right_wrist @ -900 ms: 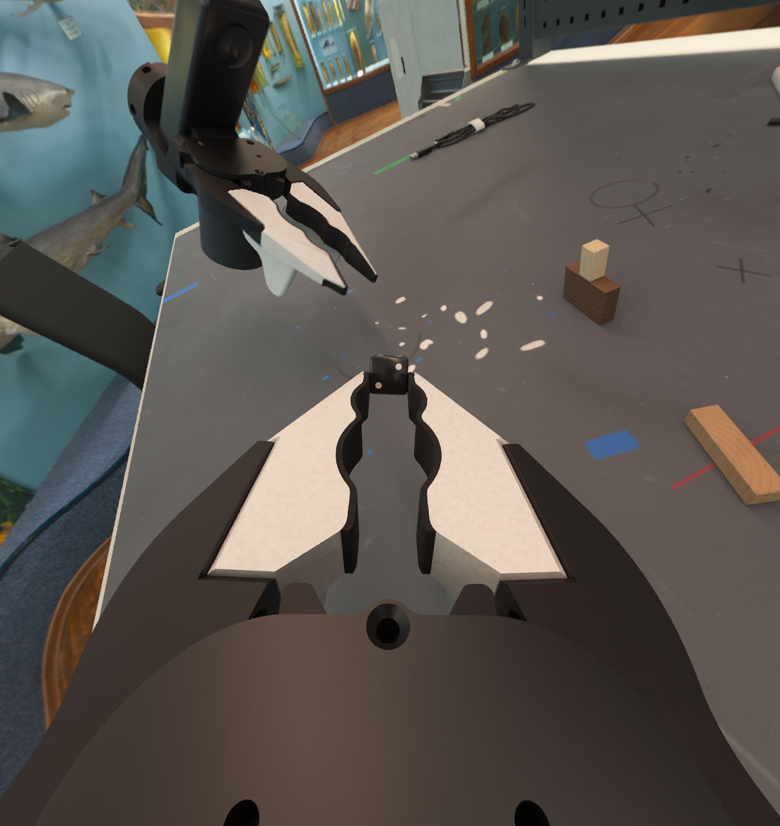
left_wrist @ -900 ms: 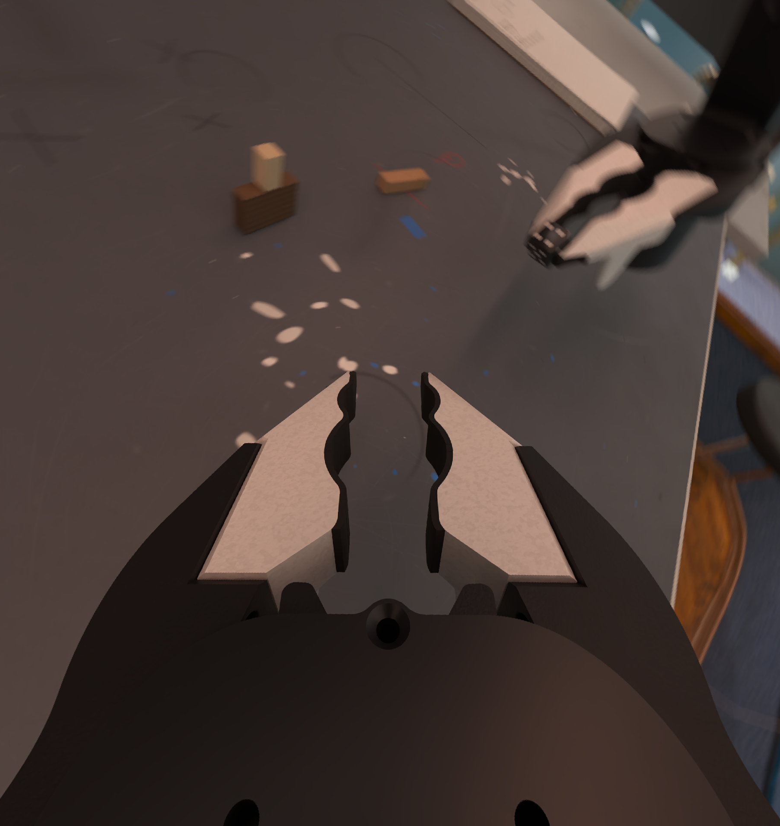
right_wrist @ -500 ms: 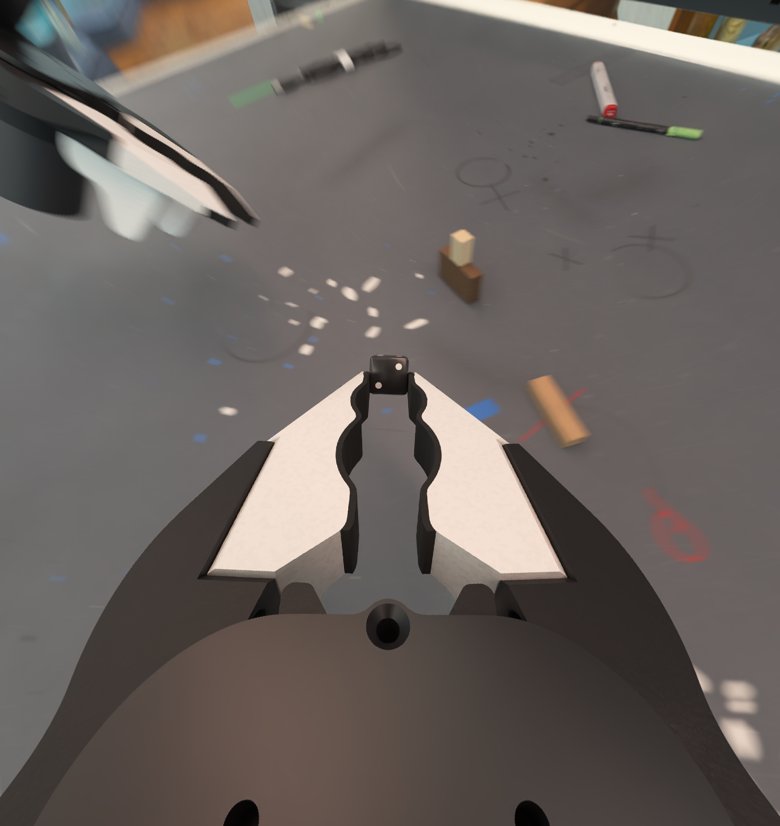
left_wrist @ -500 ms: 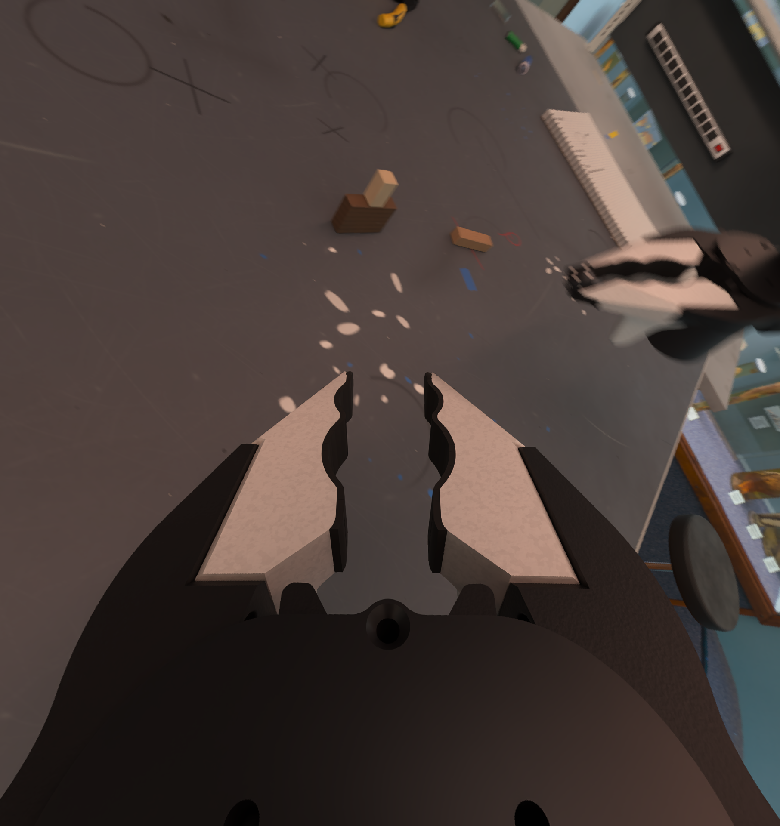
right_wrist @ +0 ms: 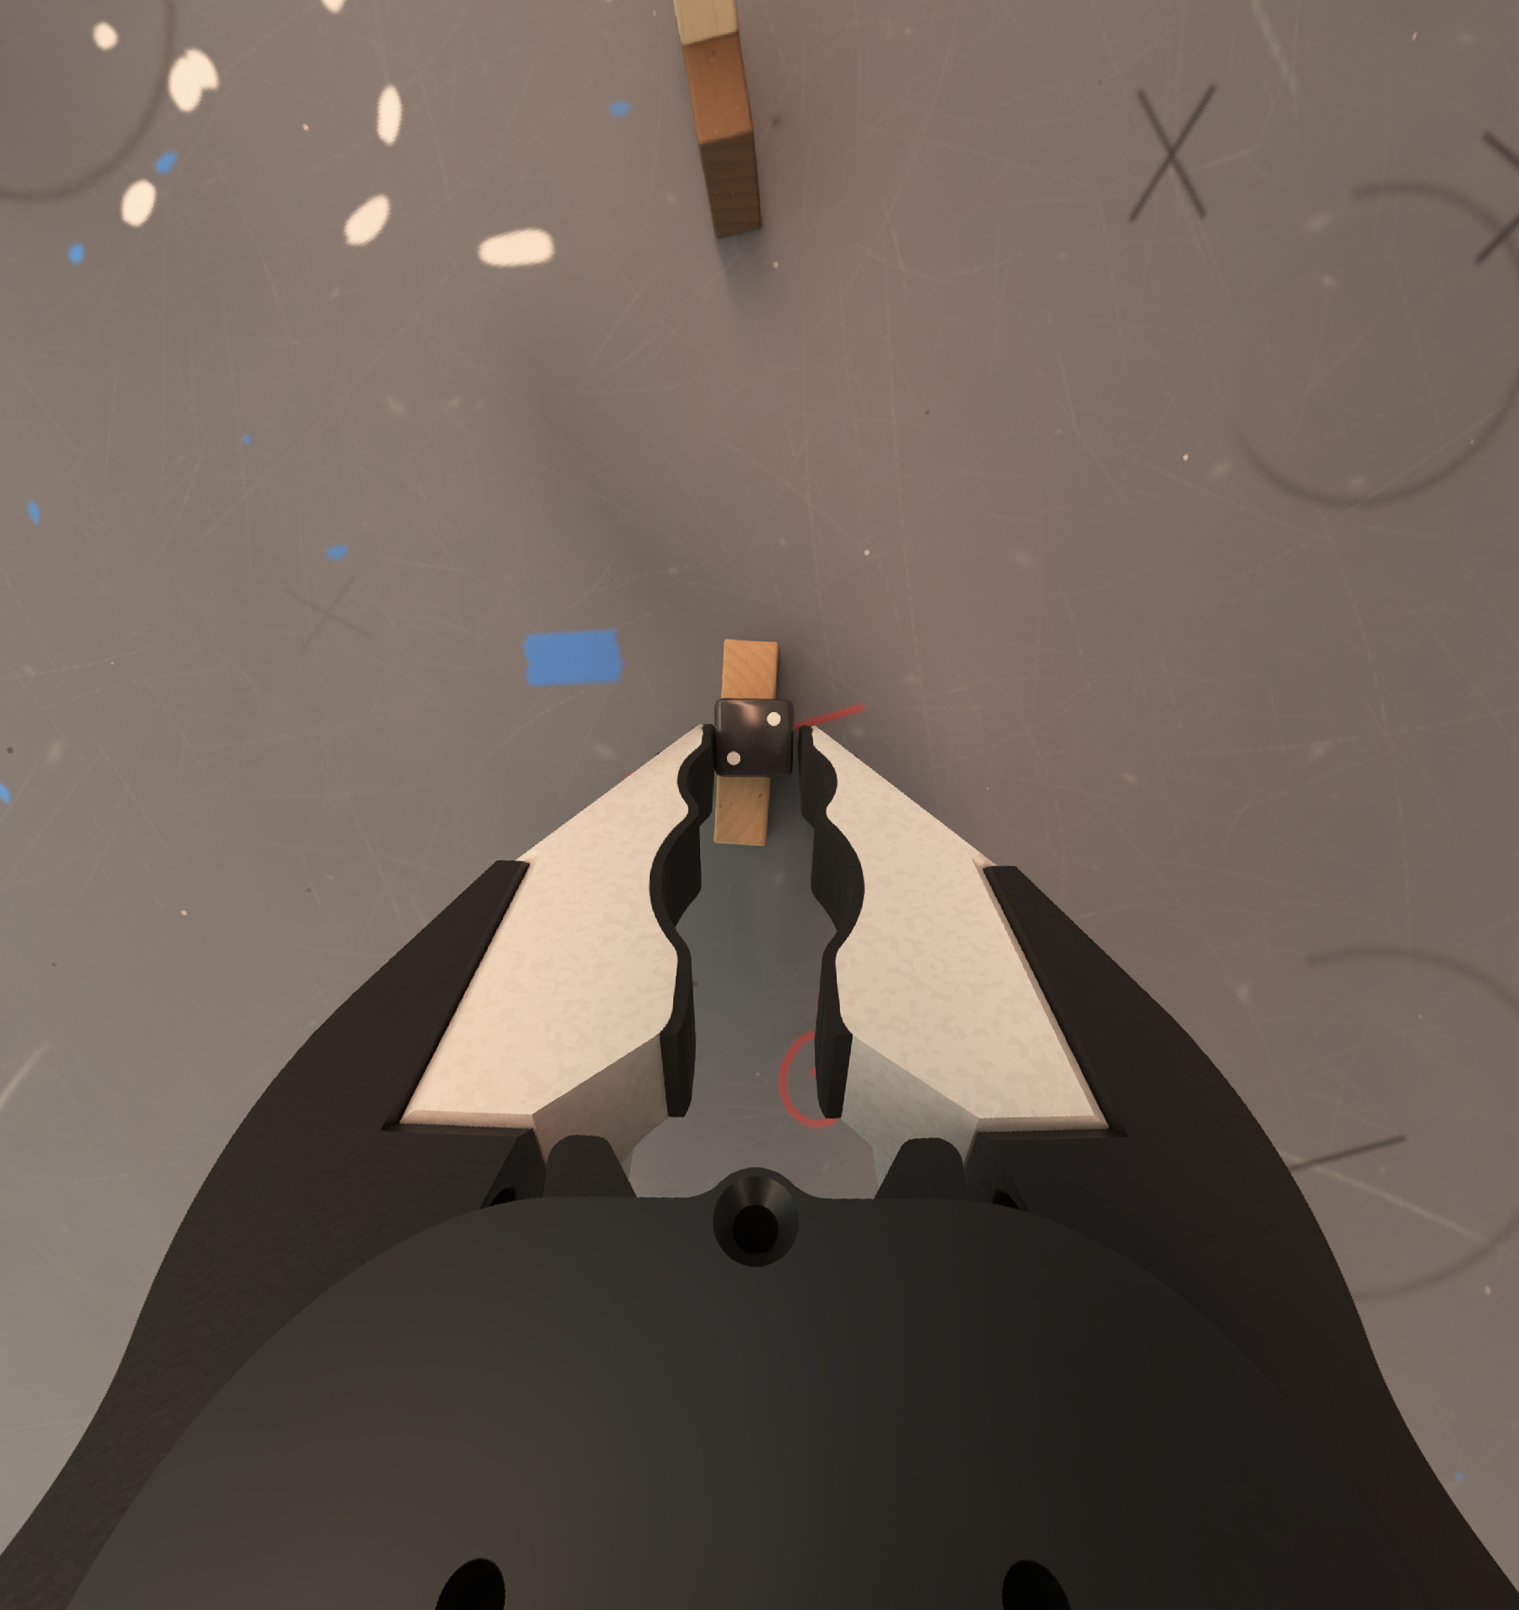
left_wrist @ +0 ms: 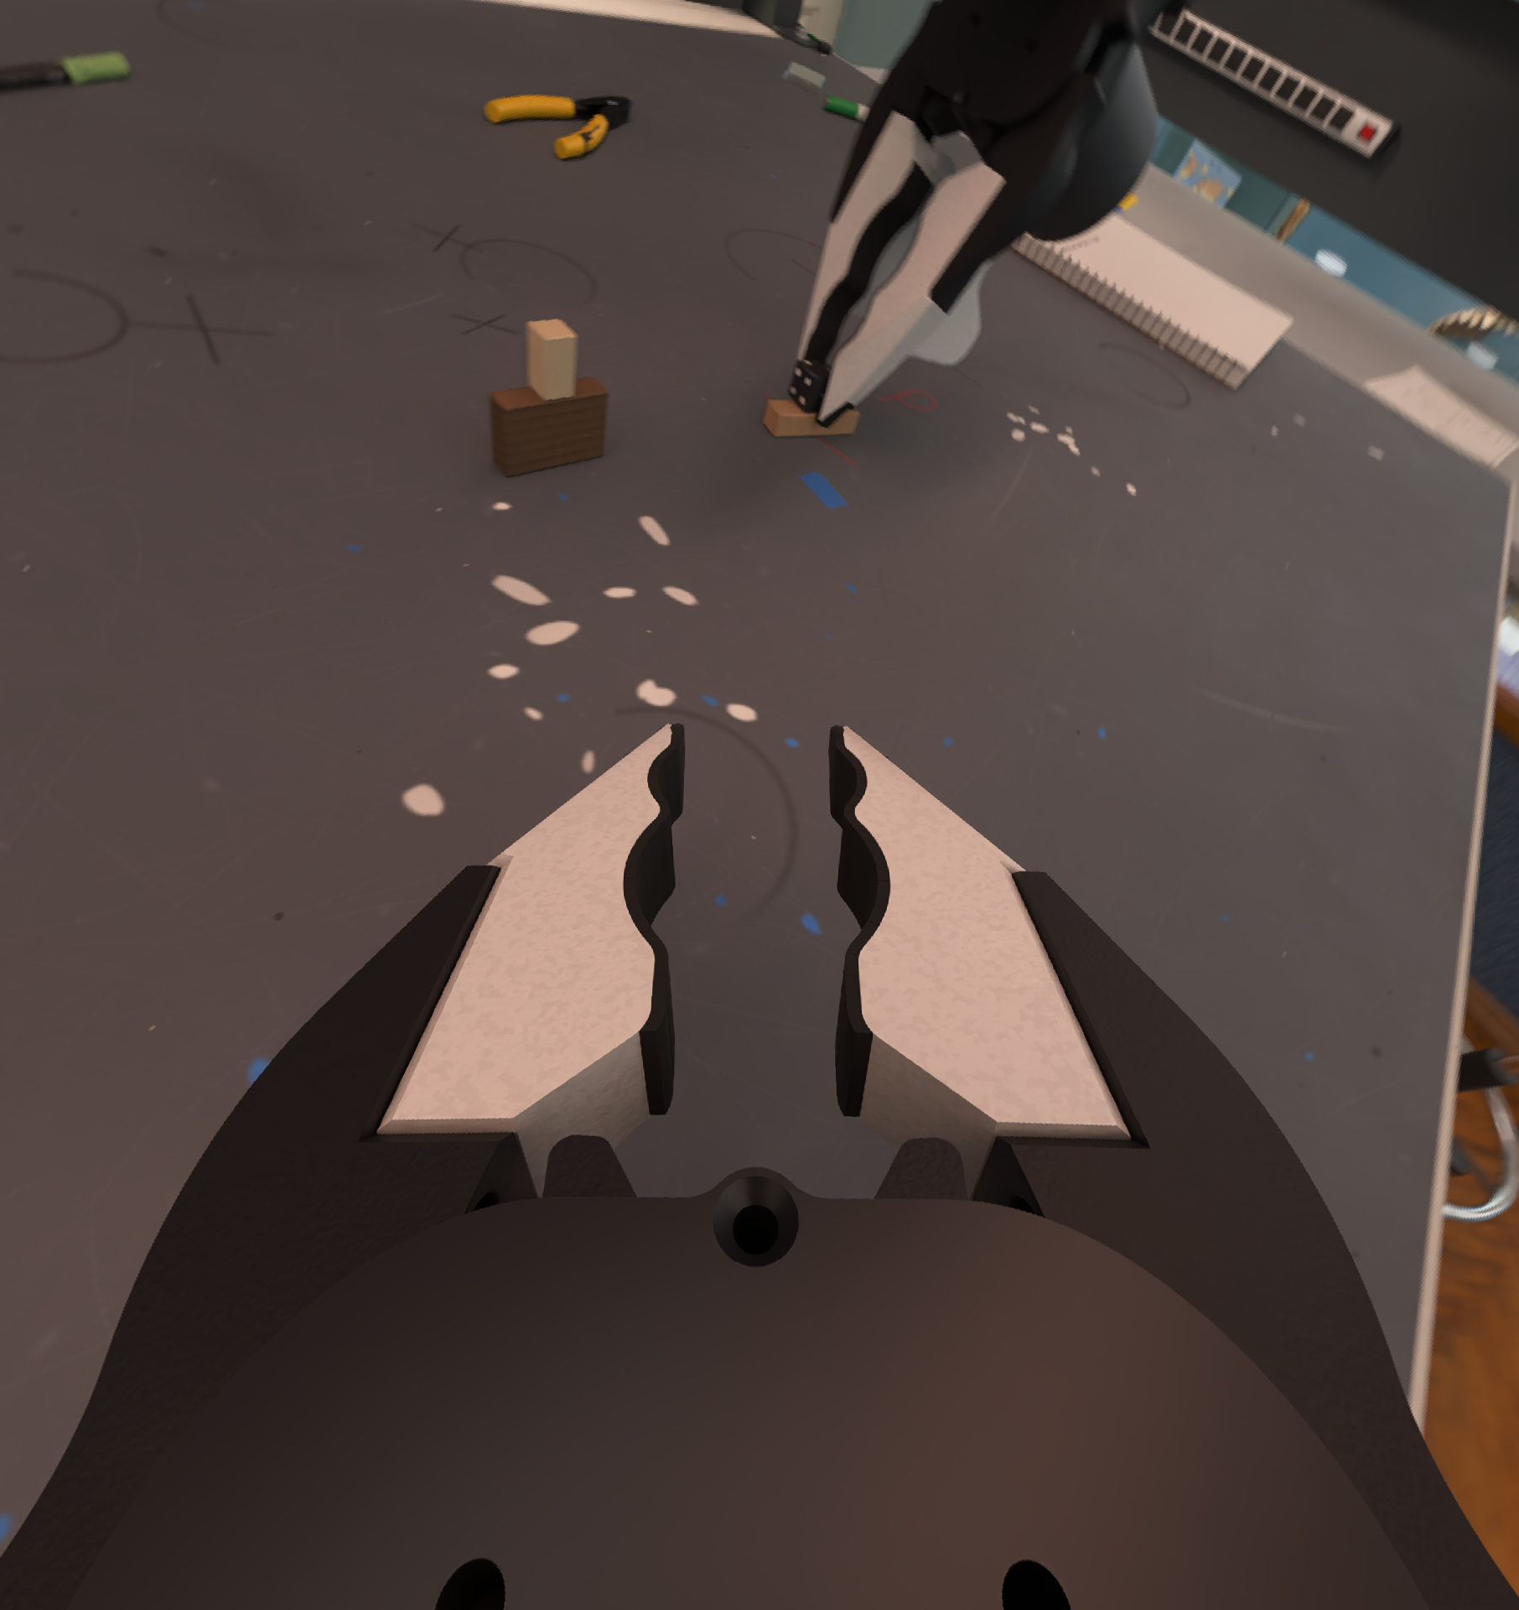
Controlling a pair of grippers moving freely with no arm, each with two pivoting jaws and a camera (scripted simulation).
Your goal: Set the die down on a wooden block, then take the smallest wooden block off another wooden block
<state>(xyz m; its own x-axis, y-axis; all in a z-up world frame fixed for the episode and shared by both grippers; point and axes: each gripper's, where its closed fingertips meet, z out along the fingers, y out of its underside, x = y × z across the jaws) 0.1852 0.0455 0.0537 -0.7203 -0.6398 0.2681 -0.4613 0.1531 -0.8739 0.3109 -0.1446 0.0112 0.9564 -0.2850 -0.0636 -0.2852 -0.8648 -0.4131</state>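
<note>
We read the right hand-held gripper (right_wrist: 754, 740) as clamped on the black die (right_wrist: 752, 736), pointing steeply down over the flat light wooden block (right_wrist: 749, 666). From the left view the die (left_wrist: 806, 383) looks to be touching that block (left_wrist: 791, 418), though still gripped, so step one is nearly done, release pending. The left hand-held gripper (left_wrist: 754, 740) hovers partly open and empty above the grey surface (left_wrist: 216, 697). The smallest pale block (left_wrist: 552, 359) sits untouched on the dark brown block (left_wrist: 549, 431).
</note>
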